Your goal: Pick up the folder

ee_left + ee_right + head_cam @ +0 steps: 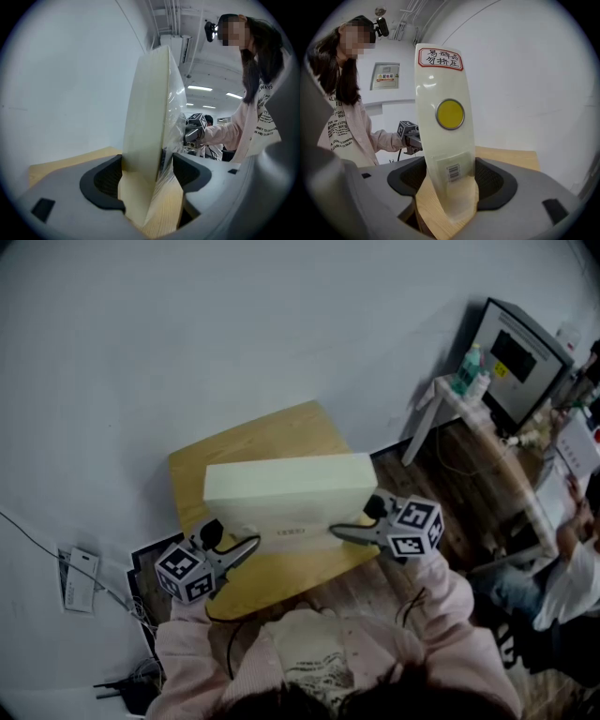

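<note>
The folder [281, 488] is a thick cream box file, held edge-up a little above the small wooden table [272, 432]. My left gripper [251, 545] is shut on its left end, and my right gripper [339, 532] is shut on its right end. In the left gripper view the folder [152, 117] stands between the dark pads of the gripper [145, 173], with clear wrap on one side. In the right gripper view the gripper [450, 180] clamps the spine end of the folder [445, 154], which carries a yellow disc, a red-bordered label and a barcode.
A white side table [441, 395] with bottles and a dark machine [520, 357] stand at the right. A seated person [572, 568] is at the far right. A card and cables [80, 577] lie at the left. A white wall is behind the table.
</note>
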Motion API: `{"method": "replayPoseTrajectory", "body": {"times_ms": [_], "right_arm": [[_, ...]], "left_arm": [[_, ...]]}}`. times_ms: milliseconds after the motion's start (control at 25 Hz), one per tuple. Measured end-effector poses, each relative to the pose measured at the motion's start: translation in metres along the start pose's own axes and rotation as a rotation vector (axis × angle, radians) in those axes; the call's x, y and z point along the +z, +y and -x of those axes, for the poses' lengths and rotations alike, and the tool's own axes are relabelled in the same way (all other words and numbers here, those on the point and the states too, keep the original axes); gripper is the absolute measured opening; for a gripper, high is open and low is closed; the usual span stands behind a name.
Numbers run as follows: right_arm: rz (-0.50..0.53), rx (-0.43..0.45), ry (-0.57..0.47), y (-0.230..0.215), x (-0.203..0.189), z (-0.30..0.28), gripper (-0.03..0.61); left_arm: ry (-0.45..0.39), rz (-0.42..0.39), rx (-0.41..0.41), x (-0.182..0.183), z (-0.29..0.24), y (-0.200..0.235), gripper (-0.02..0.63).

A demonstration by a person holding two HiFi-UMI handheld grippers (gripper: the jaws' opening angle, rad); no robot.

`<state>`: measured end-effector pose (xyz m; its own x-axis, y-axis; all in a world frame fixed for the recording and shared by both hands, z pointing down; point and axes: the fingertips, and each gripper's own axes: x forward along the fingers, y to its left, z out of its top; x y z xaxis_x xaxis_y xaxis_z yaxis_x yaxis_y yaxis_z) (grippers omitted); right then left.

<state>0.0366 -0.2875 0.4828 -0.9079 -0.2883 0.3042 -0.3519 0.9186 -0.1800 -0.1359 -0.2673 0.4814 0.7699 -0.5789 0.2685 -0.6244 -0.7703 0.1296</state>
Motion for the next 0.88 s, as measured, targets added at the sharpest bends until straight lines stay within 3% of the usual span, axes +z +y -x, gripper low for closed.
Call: {"method": "replayPoseTrajectory", "body": {"times_ms": [880], "right_arm": [[0.027,0.050,-0.053,0.020,0.043,0.008,0.328]], "left_arm": [[-0.085,-0.011,0.103,0.038,0.033,-0.018,0.339]]}}
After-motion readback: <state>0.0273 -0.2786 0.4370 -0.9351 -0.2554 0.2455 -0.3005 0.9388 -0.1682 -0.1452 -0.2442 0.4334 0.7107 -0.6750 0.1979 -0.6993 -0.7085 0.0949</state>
